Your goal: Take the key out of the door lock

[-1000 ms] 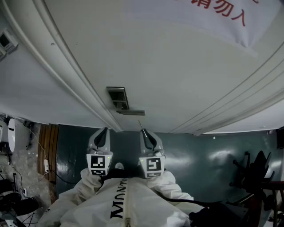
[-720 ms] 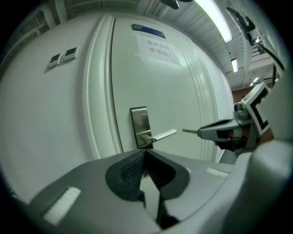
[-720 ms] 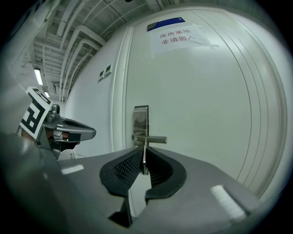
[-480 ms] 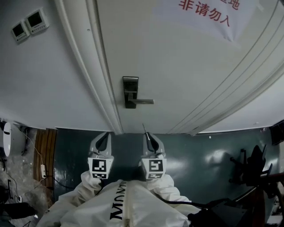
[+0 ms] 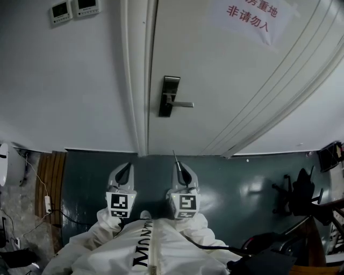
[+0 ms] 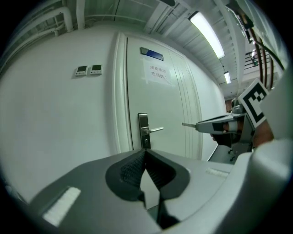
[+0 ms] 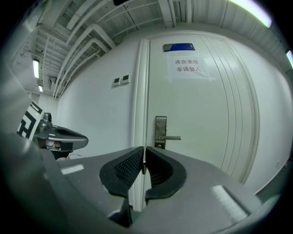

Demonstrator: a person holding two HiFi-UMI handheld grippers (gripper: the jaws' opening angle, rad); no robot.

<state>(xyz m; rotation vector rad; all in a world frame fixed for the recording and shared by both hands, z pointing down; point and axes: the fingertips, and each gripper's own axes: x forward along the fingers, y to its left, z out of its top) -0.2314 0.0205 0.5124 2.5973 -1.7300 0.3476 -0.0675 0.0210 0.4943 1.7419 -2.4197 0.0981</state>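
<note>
The door lock (image 5: pixel 170 95) is a dark metal plate with a lever handle on the white door, well ahead of both grippers. My right gripper (image 5: pixel 180 165) is shut on the key (image 5: pixel 173 155), whose thin metal blade sticks out past the jaw tips towards the door. The left gripper view shows that blade (image 6: pixel 188 124) clear of the lock (image 6: pixel 143 130). In the right gripper view a sliver of metal (image 7: pixel 143 166) sits between the pressed pads, with the lock (image 7: pixel 160 132) beyond. My left gripper (image 5: pixel 124 166) is beside it, shut with nothing in its jaws.
Two wall panels (image 5: pixel 74 8) hang left of the door frame (image 5: pixel 137 80). A paper sign (image 5: pixel 250 19) is stuck on the door. A dark chair (image 5: pixel 301 196) stands at the right, and cables and a white device (image 5: pixel 4 161) lie at the left over the dark green floor.
The door and its lock have drawn farther away and slid right and up in the head view. Both grippers stay side by side in front of the body, the key still in the right one.
</note>
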